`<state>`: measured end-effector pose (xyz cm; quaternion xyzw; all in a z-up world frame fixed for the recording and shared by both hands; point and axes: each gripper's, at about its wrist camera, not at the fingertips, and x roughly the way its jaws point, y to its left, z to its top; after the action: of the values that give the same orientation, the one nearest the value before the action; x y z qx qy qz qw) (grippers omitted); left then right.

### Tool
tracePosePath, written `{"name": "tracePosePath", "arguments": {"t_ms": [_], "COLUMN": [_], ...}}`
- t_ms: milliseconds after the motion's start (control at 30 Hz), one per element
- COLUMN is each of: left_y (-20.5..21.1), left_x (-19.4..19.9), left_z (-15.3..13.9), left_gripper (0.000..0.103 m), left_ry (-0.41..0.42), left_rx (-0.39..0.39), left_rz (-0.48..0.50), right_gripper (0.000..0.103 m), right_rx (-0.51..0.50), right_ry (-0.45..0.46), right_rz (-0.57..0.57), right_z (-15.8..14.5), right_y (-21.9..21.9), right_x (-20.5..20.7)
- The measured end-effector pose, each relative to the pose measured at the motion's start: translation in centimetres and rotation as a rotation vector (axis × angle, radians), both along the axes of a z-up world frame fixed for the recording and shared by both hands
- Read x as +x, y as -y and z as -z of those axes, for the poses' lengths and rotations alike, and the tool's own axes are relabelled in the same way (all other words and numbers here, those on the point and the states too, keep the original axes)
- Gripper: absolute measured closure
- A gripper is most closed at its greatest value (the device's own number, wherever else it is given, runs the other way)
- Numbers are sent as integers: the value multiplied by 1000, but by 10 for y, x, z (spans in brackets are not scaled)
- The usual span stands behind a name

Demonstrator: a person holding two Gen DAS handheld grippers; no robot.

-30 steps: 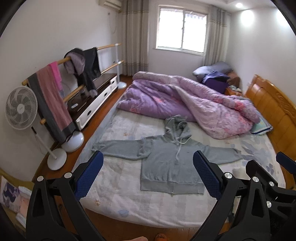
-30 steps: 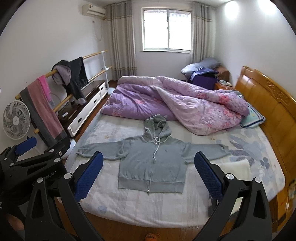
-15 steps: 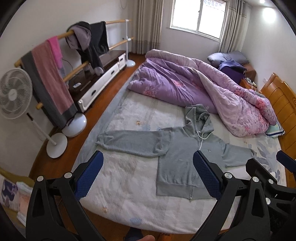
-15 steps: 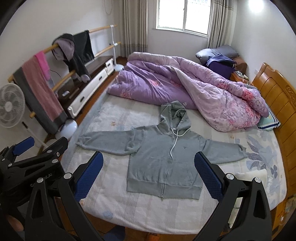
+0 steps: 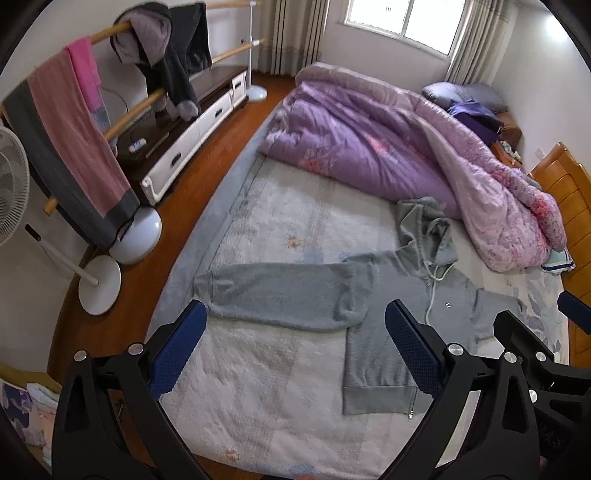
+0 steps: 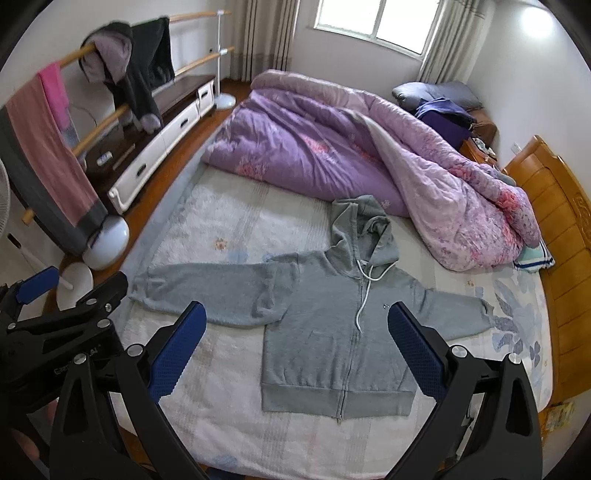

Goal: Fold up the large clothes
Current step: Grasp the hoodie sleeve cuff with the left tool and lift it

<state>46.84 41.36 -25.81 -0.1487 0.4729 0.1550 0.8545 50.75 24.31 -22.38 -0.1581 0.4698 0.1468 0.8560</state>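
Pale-sheeted bed [image 6: 229, 424] with gray hoodie [image 6: 332, 332] spread flat, bunched purple quilt [image 6: 332, 155] behind.

- A purple quilt [image 6: 332, 155] is being left bunched across the far half of the bed [image 6: 236, 221].
- A pink and grey towel [image 5: 74, 144] and dark garments [image 5: 173, 62] are being hung over the wooden rails of a rack [image 5: 236, 50] at the left.
- A white fan [image 5: 11, 184] is being stood on the wooden floor [image 5: 207, 162].
- Daylight is being let in through the window [image 6: 373, 18], flanked by curtains [image 6: 258, 37].
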Motion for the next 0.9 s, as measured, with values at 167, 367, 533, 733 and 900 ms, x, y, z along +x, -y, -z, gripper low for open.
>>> {"name": "tracePosePath", "arguments": {"t_ms": [167,367,533,733,900], "left_y": [-32,-102,-162,-194,-205], "left_x": [21,24,0,-9,-3], "left_z": [60,171,261,332,366], "left_gripper": [5,5,5,6,10], "left_ry": [-41,-140,-155,-153,-132], "left_rx": [-85,-224,-333,-476,-503], "left_rz": [-66,-304,-547,-695,-760], "right_gripper": [8,8,8,8,8], "right_rx": [-32,-67,-85,-85,-38], "right_ry": [-64,-147,-237,-313,-320], "right_rz": [-23,-10,43,86,107], "right_z": [59,146,217,285,323], "right_y": [-25,-26,-10,3,12], "right_x": [33,83,112,128,139]}}
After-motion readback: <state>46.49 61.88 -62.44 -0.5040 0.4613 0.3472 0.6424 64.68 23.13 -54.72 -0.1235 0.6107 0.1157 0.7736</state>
